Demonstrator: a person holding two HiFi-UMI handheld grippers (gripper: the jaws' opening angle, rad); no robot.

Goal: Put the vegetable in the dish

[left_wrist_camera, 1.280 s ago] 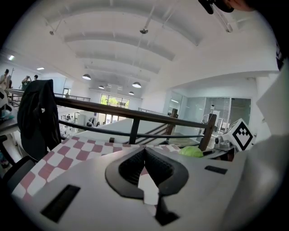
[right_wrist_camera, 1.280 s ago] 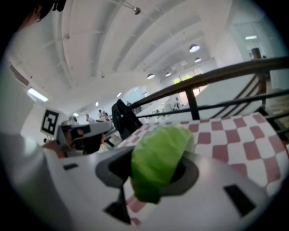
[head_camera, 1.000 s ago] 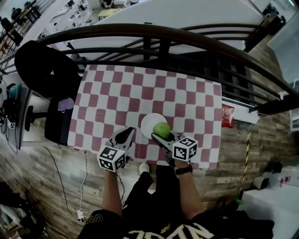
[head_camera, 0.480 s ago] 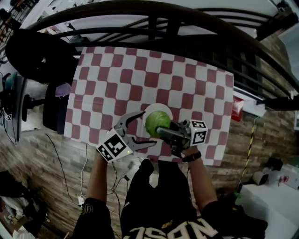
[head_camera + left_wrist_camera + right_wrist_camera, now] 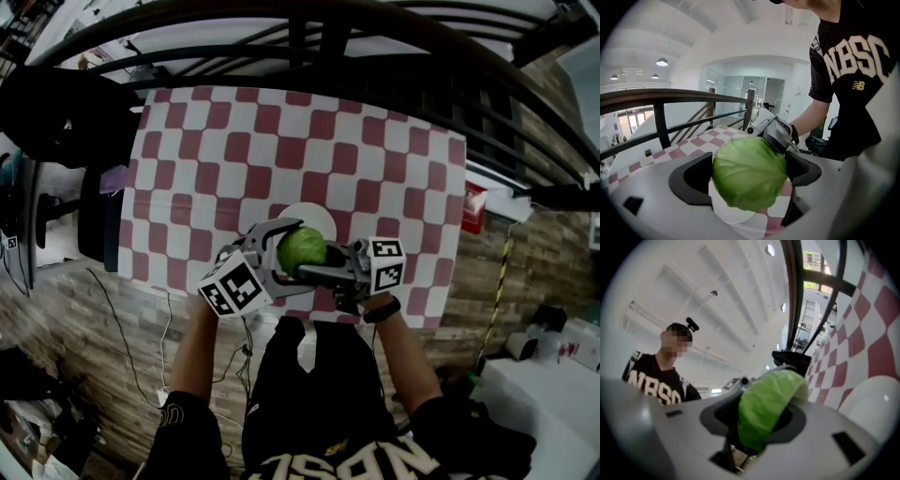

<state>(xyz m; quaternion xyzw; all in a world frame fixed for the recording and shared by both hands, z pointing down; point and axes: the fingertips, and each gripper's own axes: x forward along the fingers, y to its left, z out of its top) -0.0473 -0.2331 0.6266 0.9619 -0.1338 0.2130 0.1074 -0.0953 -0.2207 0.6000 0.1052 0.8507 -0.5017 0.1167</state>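
A round green cabbage (image 5: 301, 249) hangs above the near edge of the white dish (image 5: 311, 216) on the red-and-white checked table (image 5: 234, 141). My right gripper (image 5: 315, 269) reaches in from the right and is shut on the cabbage (image 5: 766, 404). My left gripper (image 5: 292, 253) comes from the left, its jaws opening wide with the cabbage (image 5: 750, 176) between them; its pads do not look pressed on it. In the left gripper view the dish (image 5: 736, 216) shows below the cabbage and the right gripper (image 5: 771, 129) behind it.
A dark curved railing (image 5: 375, 56) runs along the table's far side. A small red box (image 5: 473, 208) sits off the table's right edge, and a black chair (image 5: 56, 122) stands at the left. The dish (image 5: 874, 401) lies right of the jaws in the right gripper view.
The left gripper has gone from shut to wide open and moved in around the cabbage. The right gripper has carried the cabbage a little left, toward the near edge of the dish.
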